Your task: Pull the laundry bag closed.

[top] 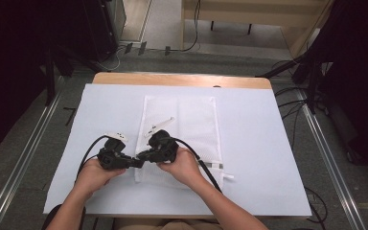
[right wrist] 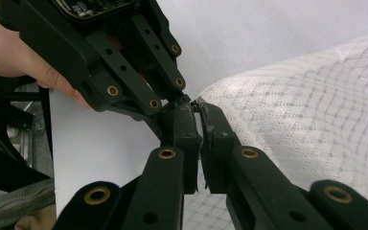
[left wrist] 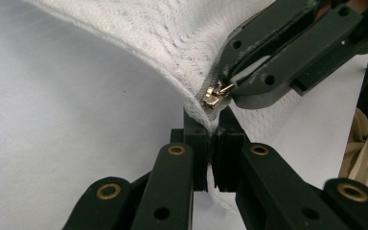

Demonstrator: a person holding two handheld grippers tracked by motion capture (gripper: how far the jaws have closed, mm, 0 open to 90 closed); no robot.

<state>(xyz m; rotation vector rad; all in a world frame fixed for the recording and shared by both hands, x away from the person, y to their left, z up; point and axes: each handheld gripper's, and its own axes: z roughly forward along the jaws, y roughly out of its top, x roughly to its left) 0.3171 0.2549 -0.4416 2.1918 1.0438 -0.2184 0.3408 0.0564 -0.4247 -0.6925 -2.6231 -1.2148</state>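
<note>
In the high view we see the left gripper (top: 135, 162) and the right gripper (top: 146, 155) meeting tip to tip at the near left corner of a white mesh bag (top: 191, 120), which lies flat on the white sheet (top: 258, 143) covering the table.

In the left gripper view we find the left gripper (left wrist: 214, 139) clamped on the bag's edge (left wrist: 172, 43), fabric pinched between its jaws. Just above, the right gripper (left wrist: 232, 81) grips at the brass zipper slider (left wrist: 214, 96).

In the right gripper view we see the right gripper (right wrist: 197, 112) closed tight on the bag's corner (right wrist: 306, 105), with the left gripper (right wrist: 184, 98) touching it nose to nose.
</note>
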